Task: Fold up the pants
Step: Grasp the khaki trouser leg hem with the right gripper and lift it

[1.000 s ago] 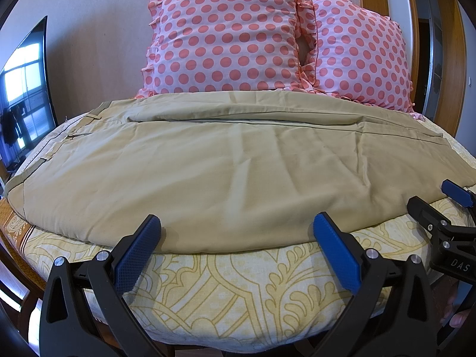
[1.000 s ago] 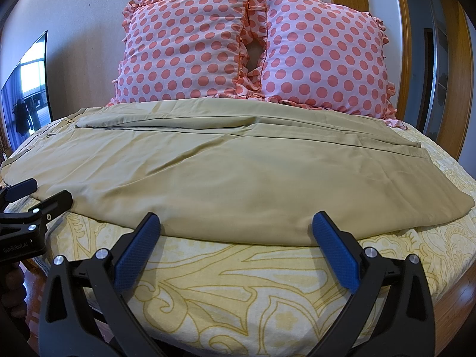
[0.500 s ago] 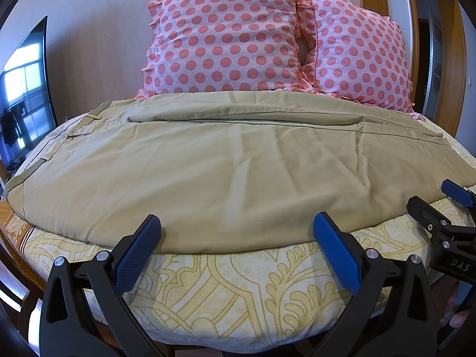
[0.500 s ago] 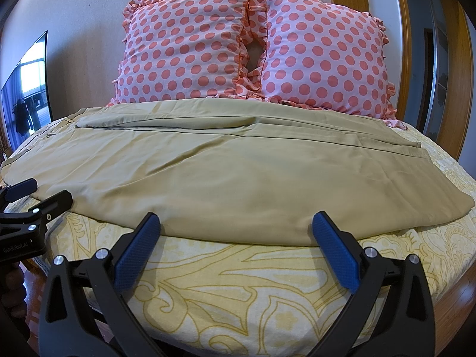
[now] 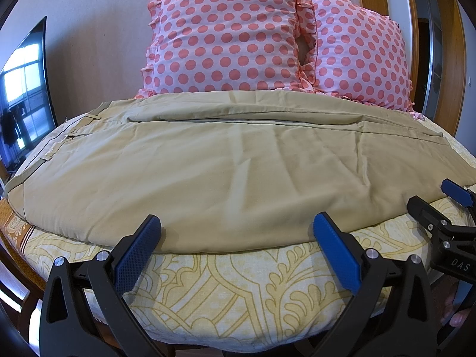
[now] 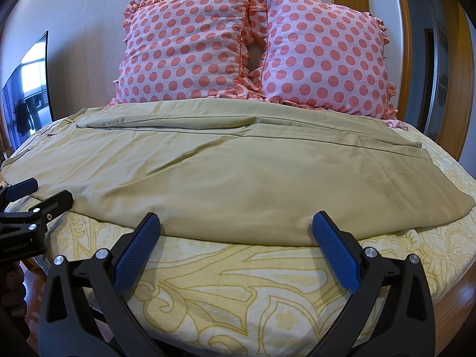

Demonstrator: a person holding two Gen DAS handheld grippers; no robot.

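One pair of tan pants (image 5: pixel 226 172) flat, creased; both grippers' fingers (image 5: pixel 336 250) wide apart, empty.

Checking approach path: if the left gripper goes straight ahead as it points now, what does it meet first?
Probably the near edge of the pants. The left gripper is open, fingers framing that edge just above the bedsheet. Depth is unclear; nothing else lies between.

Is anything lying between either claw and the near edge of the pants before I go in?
Nothing visible. Both the left claw and right claw are open, just short of the khaki pants, with only bare patterned bedsheet between. The polka-dot pillows sit behind the pants.
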